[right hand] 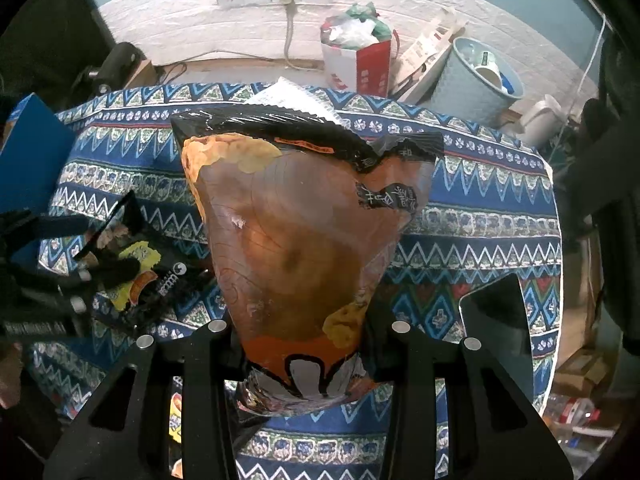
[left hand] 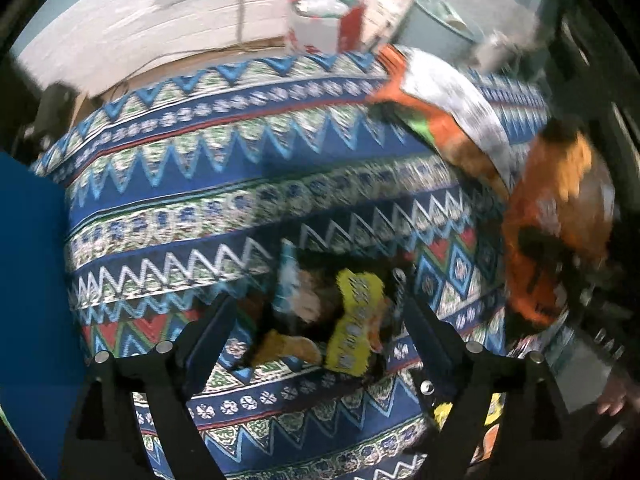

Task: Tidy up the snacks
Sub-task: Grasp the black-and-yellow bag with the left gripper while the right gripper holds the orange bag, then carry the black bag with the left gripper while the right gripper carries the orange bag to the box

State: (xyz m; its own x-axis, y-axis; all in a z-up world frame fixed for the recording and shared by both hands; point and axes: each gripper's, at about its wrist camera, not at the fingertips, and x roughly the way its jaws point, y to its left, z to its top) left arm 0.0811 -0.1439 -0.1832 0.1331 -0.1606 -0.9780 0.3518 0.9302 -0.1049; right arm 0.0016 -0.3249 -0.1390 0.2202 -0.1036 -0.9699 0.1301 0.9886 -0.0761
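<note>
1. Your right tongs (right hand: 304,344) pinch the bottom of the big orange chip bag (right hand: 304,240). It hangs over the tabletop (right hand: 480,208), its long way running from the tongs toward the far edge.
2. Your left tongs (left hand: 316,320) are wide open and hold nothing.
3. The small black-and-yellow snack pack (left hand: 344,320) lies flat right under them, so your left hand is nearest.

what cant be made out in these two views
- Left wrist view: motion blur smears the print on the black-and-yellow snack pack under the open left gripper.
- Right wrist view: the big orange chip bag in the right gripper hides the tablecloth behind it.
- The blue box is cut off by the left edge.
</note>
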